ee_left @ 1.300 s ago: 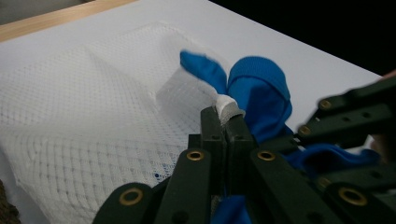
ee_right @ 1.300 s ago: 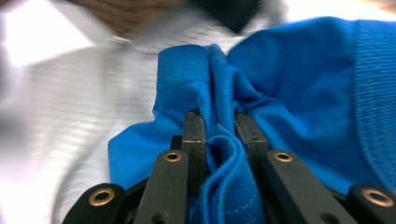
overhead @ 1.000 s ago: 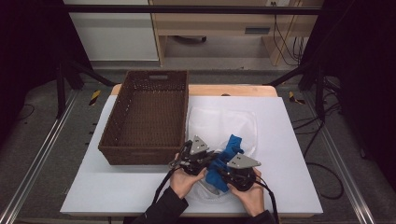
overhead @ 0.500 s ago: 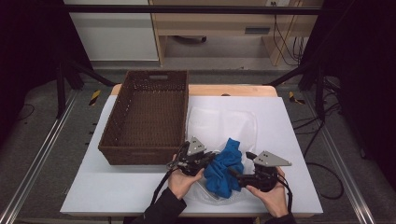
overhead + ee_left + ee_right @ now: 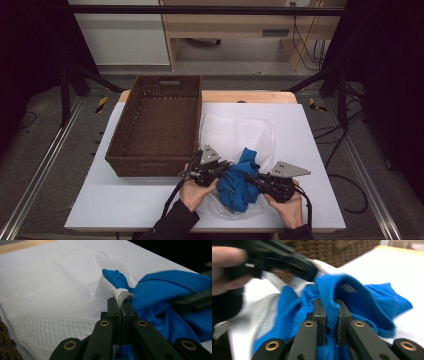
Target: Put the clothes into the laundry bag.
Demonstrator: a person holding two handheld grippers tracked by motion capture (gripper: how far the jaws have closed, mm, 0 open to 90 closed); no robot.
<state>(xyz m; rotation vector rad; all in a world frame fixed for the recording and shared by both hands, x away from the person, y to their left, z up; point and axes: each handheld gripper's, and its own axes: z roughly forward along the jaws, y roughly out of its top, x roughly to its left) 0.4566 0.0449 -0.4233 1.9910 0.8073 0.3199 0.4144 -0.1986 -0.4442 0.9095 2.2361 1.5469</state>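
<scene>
We see the blue garment [image 5: 239, 185] bunched at the near edge of the worktop [image 5: 320, 150], lying partly on and partly inside a white mesh bag [image 5: 235, 132] that spreads flat toward the far side. In the right gripper view, a ribbed hem of the blue garment [image 5: 332, 307] is folded between the fingers of the right gripper [image 5: 329, 315], which have just been closing and now pinch that fold tightly. In the left gripper view, the left gripper [image 5: 120, 305] has its fingers pressed together on a thin rolled edge of the white mesh bag [image 5: 50, 290], with the blue garment [image 5: 170, 295] just beside it. From the high view, the left gripper [image 5: 220, 167] and the right gripper [image 5: 250, 178] sit on either side of the cloth, each held by a hand coming in from the near edge. A brown woven basket [image 5: 125, 150] stands on the worktop just beyond and to the left of the left gripper, close to the bag.
</scene>
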